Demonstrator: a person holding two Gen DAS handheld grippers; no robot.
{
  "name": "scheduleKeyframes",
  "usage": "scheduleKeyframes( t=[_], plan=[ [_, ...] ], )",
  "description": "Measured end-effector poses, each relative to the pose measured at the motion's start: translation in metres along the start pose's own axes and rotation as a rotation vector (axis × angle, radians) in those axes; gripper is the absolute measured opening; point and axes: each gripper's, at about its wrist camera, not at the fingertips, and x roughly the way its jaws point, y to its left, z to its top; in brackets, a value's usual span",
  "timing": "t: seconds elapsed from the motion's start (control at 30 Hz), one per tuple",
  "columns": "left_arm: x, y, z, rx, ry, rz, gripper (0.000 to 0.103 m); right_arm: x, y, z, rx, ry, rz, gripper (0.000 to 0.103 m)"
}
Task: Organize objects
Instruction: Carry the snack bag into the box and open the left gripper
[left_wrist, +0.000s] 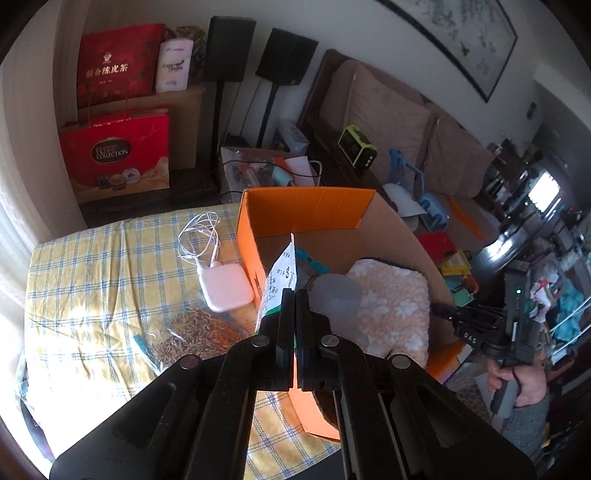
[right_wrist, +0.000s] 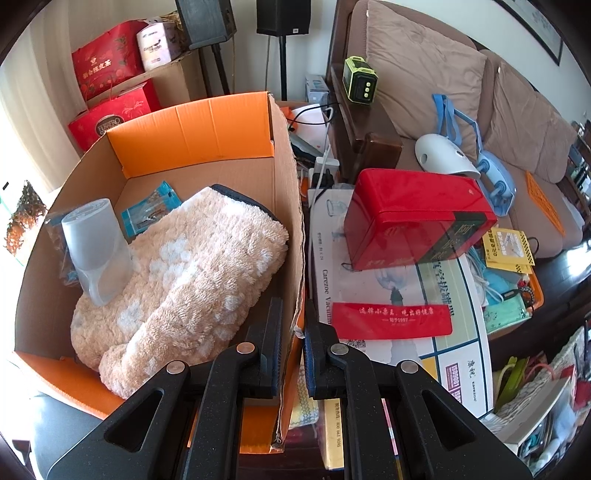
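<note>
Beige sofa cushions (right_wrist: 424, 70), two black speakers (left_wrist: 286, 57) (on stands), framed painting (left_wrist: 458, 40)

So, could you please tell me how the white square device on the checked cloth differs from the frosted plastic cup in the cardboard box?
The white square device is flat, opaque and wired to a coiled cable; the frosted plastic cup is tall, translucent and has no cable. The device lies on the checked cloth outside the orange cardboard box; the cup stands inside it, against the fluffy towel. Neither is gripped.
</note>
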Motion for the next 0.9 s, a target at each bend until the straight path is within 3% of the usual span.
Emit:
scheduleKeyframes(
  t=[0.3,0.53,0.63,0.8,0.9],
  plan=[
    [0.021,-0.053,-0.006,0.091,0.033,-0.031,0.000,-0.001,0.000,0.000,0.002,-0.001,0.002,0.009],
    [0.061,-0.101,-0.035,0.187,0.157,-0.064,0.003,-0.002,0.000,0.000,0.003,0.000,0.003,0.009],
    [0.071,-0.108,-0.042,0.183,0.190,-0.075,0.017,-0.004,0.001,0.000,0.006,0.000,0.007,0.009],
    [0.060,-0.097,-0.037,0.142,0.150,-0.100,0.049,-0.004,0.001,-0.001,0.004,0.000,0.006,0.009],
    [0.051,-0.087,-0.030,0.124,0.128,-0.101,0.052,-0.004,0.001,-0.001,0.004,-0.001,0.006,0.010]
  ],
)
